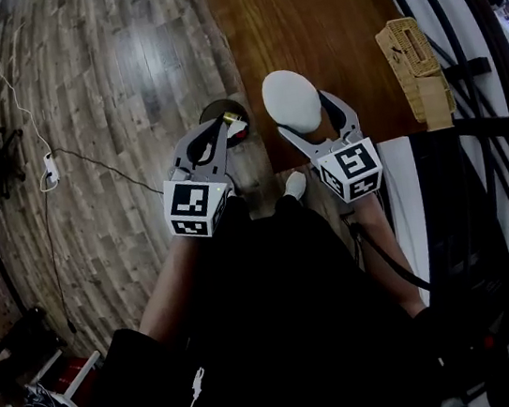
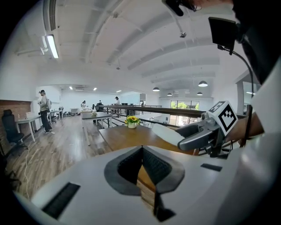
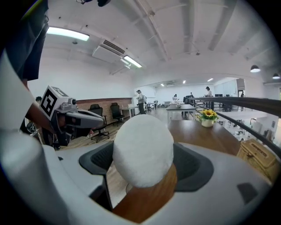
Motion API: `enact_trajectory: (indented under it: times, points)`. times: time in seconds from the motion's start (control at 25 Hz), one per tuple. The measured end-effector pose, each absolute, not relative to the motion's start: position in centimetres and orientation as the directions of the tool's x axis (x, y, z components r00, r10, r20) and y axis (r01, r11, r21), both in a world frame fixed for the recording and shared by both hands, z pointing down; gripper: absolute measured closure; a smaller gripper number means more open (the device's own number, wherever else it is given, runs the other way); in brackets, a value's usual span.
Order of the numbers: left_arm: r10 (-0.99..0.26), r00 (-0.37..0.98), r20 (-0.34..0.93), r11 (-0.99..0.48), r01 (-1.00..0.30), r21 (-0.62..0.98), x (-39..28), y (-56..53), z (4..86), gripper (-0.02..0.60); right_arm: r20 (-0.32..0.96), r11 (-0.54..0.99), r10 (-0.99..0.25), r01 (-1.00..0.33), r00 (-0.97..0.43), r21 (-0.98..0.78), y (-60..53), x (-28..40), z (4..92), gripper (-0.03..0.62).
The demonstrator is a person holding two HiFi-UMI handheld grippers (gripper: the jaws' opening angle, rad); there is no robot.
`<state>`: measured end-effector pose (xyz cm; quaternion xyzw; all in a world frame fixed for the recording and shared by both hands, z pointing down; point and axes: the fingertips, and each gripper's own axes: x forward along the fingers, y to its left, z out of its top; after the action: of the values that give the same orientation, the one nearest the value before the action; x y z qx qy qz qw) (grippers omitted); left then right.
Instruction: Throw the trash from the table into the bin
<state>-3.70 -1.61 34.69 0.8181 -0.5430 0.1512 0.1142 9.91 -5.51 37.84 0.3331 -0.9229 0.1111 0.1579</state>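
Two grippers: left gripper (image 1: 222, 125) at 12 o'clock in head view, right gripper (image 1: 306, 116) at 1 o'clock; one white ball (image 1: 291, 97); one bin (image 1: 207, 112); one wooden table (image 1: 303, 20); one wicker basket (image 1: 412, 51), 2 o'clock; one flower pot (image 3: 207, 119); one power strip (image 1: 50, 168), 10 o'clock

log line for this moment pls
right tool: shut on white ball | left tool: shut, empty | bin: on floor beside table

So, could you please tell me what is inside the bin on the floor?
A few bits of trash, yellow, red and white, show at the right side of the bin. The left gripper hangs over the opening and covers the rest.
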Motion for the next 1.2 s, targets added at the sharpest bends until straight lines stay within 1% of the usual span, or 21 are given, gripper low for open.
enact_trajectory:
  times: [0.28, 0.6, 0.92, 1.2]
  points:
    - [-0.859, 0.367, 0.357, -0.378, -0.925, 0.041, -12.8, -0.4, 35.0, 0.571, 0.385, 0.747, -0.574, -0.655, -0.723, -0.115, -4.6, 1.1, 38.1, 0.161]
    - [-0.852, 0.387, 0.354, -0.383, -0.920, 0.084, -20.3, 0.1, 36.3, 0.571, 0.432, 0.731, -0.577, -0.674, -0.693, -0.106, -4.1, -6.3, 39.8, 0.161]
    - [-0.846, 0.391, 0.364, -0.373, -0.920, 0.121, -24.5, 0.6, 38.6, 0.571, 0.495, 0.757, -0.521, -0.645, -0.696, -0.110, -3.4, -11.8, 42.7, 0.161]
    - [-0.844, 0.358, 0.399, -0.327, -0.934, 0.146, -25.0, 1.0, 41.0, 0.571, 0.531, 0.786, -0.451, -0.601, -0.717, -0.144, -3.4, -14.0, 46.2, 0.161]
